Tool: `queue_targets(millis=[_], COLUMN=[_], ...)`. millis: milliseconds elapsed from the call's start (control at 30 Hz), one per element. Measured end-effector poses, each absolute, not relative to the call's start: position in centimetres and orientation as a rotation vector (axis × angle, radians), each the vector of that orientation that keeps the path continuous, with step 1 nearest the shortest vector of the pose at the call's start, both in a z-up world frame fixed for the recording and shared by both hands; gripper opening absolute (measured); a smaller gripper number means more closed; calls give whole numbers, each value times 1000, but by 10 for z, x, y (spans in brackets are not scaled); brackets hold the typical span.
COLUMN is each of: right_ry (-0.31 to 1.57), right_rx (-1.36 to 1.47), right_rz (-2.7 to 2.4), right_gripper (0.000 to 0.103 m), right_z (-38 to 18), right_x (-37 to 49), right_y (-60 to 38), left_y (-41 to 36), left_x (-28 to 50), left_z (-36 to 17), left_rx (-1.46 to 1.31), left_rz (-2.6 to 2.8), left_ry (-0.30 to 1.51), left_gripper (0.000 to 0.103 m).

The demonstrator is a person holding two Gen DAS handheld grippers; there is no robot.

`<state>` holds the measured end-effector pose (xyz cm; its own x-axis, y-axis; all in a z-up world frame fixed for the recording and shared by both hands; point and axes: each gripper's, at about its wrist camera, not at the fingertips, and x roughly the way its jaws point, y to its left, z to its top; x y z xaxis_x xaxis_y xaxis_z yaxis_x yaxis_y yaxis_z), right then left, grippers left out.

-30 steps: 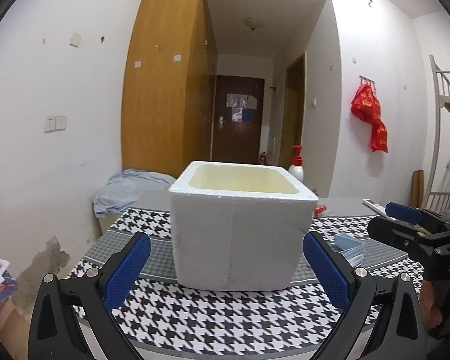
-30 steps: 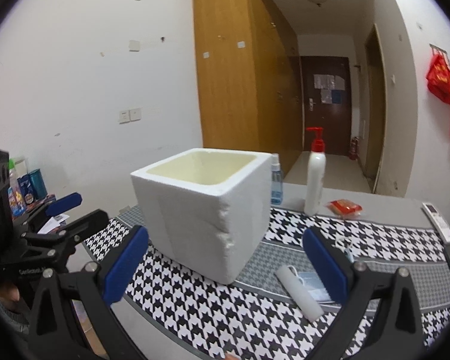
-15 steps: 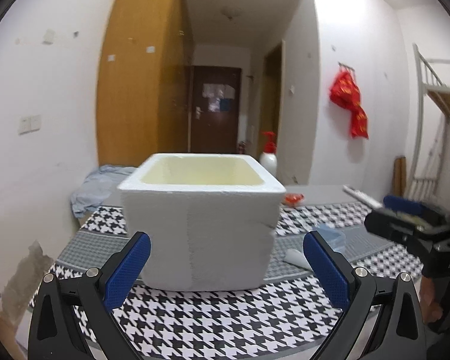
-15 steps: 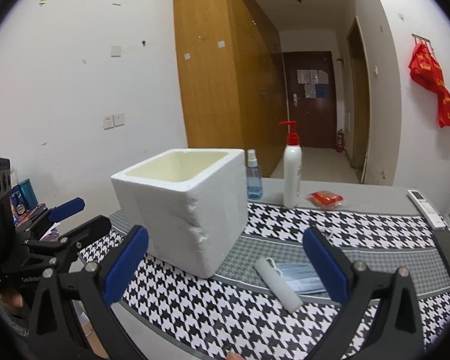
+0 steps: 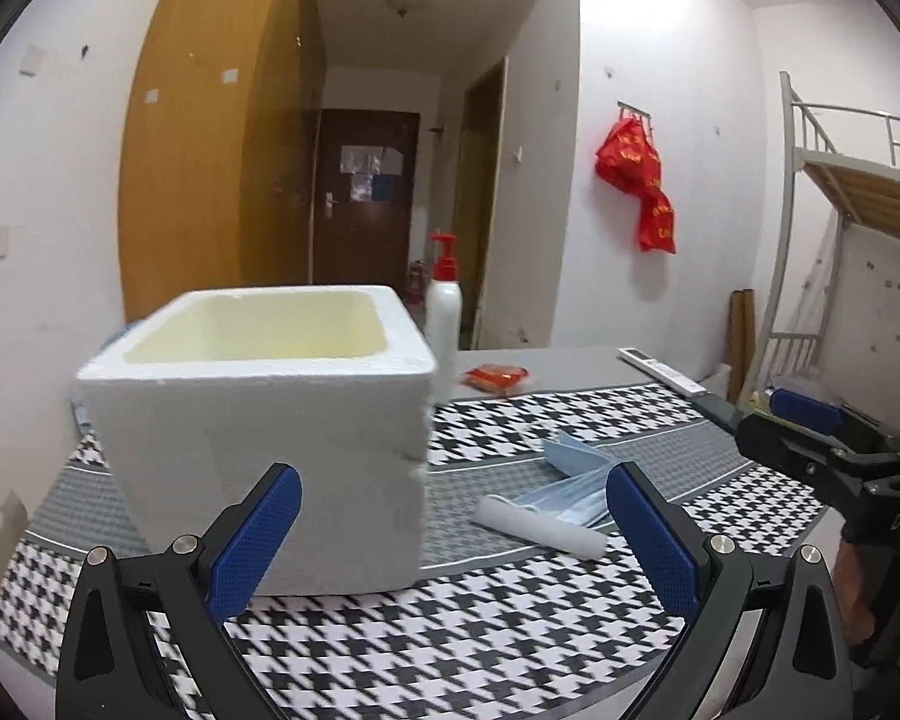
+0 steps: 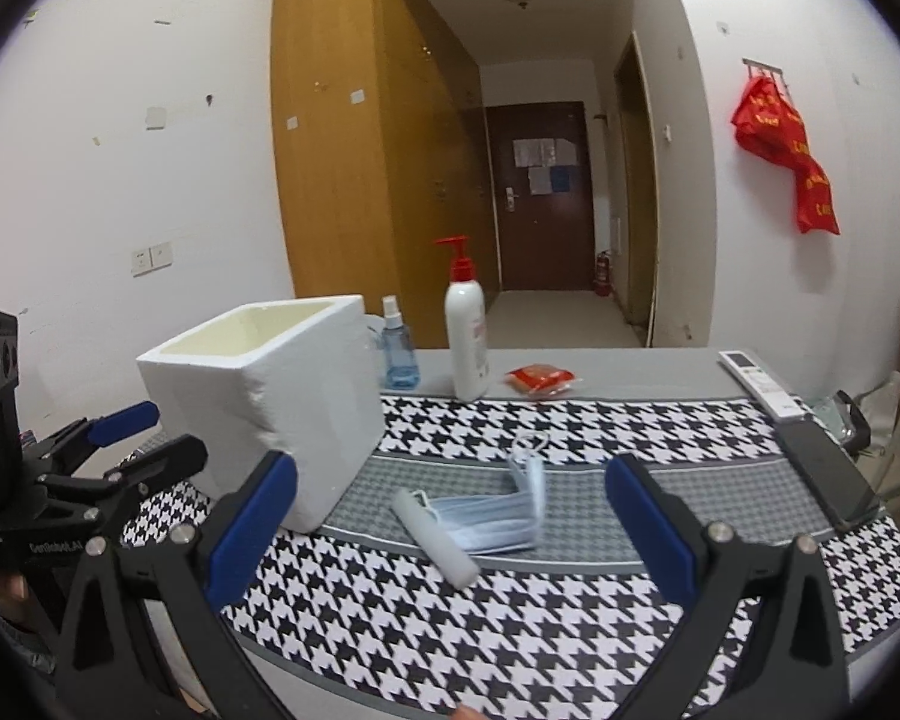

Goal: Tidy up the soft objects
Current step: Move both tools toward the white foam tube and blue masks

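White foam roll (image 6: 435, 536): lies flat on bench (image 6: 570, 618), long axis diagonal, touching blue face masks (image 6: 492, 519); foam box (image 6: 258, 396) beside; left tongs (image 5: 450, 531), right tongs (image 6: 450, 525) both spread, empty

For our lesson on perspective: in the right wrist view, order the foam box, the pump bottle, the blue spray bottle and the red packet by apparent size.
1. Foam box, though it is nearest the camera.
2. Pump bottle.
3. Blue spray bottle and red packet: too alike to rank.
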<state>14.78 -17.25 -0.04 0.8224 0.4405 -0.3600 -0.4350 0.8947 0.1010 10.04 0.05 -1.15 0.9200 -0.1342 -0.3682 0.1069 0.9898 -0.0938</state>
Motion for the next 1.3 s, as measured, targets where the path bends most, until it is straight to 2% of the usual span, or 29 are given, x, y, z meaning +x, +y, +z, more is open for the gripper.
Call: queue_targets(millis=[867,1300], right_ry=[483,557], right_rx=[69,-22], right_rz=[443,535], right_gripper=[103,103], right_z=[-31,-41], right_x=[172,191], right_y=[-219,-231], left_y=[-57,-79], left_x=[129,144], left_z=[-34,-53], left_rx=[-43,-131], left_rz=[-145,-3], left_ry=[510,577], left_gripper=[102,102])
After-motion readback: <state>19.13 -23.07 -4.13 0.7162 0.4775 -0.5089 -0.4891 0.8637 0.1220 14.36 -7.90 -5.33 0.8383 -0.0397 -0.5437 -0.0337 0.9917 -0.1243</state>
